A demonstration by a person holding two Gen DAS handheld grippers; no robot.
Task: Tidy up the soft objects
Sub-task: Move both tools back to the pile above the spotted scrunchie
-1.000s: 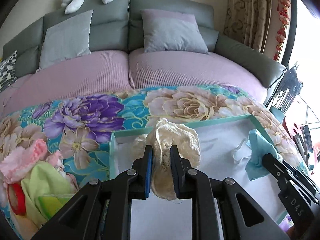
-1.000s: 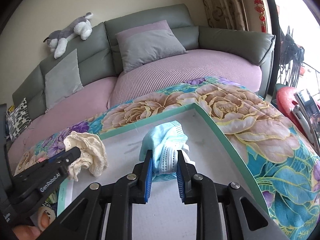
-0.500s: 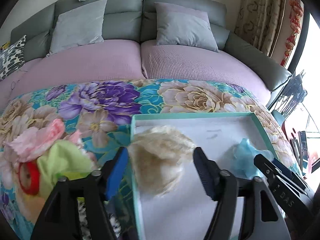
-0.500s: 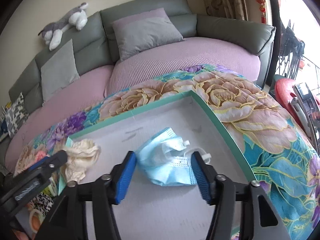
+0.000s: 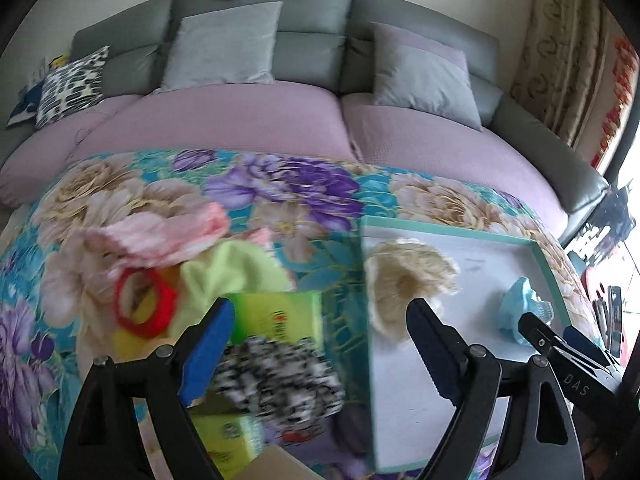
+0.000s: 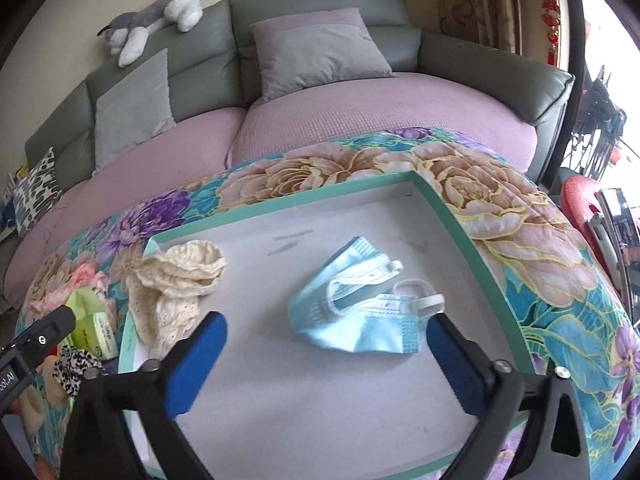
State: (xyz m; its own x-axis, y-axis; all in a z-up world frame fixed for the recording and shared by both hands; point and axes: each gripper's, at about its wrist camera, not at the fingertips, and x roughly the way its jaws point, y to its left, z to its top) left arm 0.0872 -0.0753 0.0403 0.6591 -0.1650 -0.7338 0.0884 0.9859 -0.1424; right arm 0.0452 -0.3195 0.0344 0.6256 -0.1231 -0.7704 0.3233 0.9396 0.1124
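Note:
A shallow green-rimmed tray (image 6: 444,208) (image 5: 448,228) with a white floor lies on the floral cloth. In it rest a cream lace cloth (image 6: 176,284) (image 5: 404,276) at the left edge and a light blue face mask (image 6: 360,312) (image 5: 524,312) in the middle. My right gripper (image 6: 324,332) hovers over the mask, its jaws opening wide, pads clear of it. My left gripper (image 5: 320,320) is left of the tray, jaws opening, over a black-and-white patterned cloth (image 5: 280,380) without pressing it. The picture there is blurred.
Left of the tray lie a pink cloth (image 5: 160,236), a yellow-green cloth (image 5: 236,268), a red ring (image 5: 144,304) and green packets (image 5: 276,312). Behind stands a grey sofa (image 6: 312,4) with cushions and a plush dog (image 6: 156,16). A red stool (image 6: 584,200) is right.
Both grippers opened and let go: the cream cloth and the blue mask dropped onto the tray floor. My left gripper then swung left, off the tray, over the pile of loose items.

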